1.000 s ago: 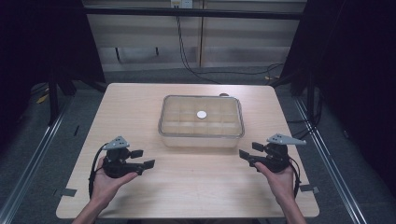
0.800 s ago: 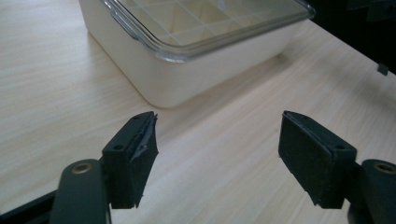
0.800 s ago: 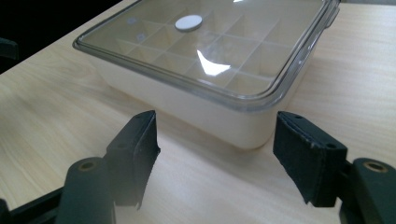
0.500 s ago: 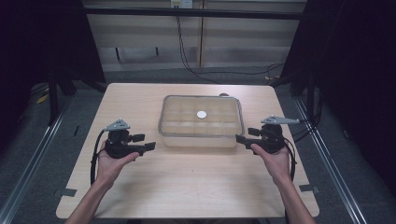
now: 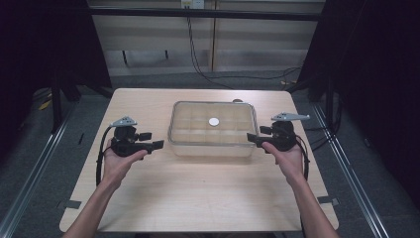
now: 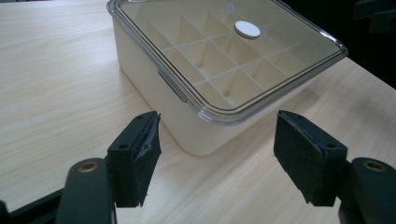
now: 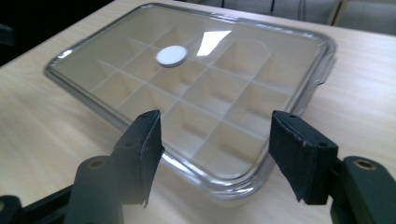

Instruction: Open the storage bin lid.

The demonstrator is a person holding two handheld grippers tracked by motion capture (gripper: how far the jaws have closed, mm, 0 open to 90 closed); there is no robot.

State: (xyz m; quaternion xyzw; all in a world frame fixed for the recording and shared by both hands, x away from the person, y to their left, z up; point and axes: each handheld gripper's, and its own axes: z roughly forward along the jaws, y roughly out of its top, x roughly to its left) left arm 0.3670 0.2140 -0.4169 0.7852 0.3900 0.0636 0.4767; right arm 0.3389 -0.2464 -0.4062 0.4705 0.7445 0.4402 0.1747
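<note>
Left gripper (image 5: 157,144) and right gripper (image 5: 250,138) flank the lidded compartment box (image 5: 213,129) at table (image 5: 198,198) centre, jaws wide, gripping nothing; left jaws just opening, right closing. White disc (image 5: 213,121) sits mid-lid.

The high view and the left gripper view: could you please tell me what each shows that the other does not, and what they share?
The high view alone takes in both hands, the left claw and the right claw flanking the box, and the floor cables beyond the table. The left gripper view alone gives the box's near side wall and that claw's open pads with nothing between them. Both share the clear lid, the dividers under it and the white disc.
</note>
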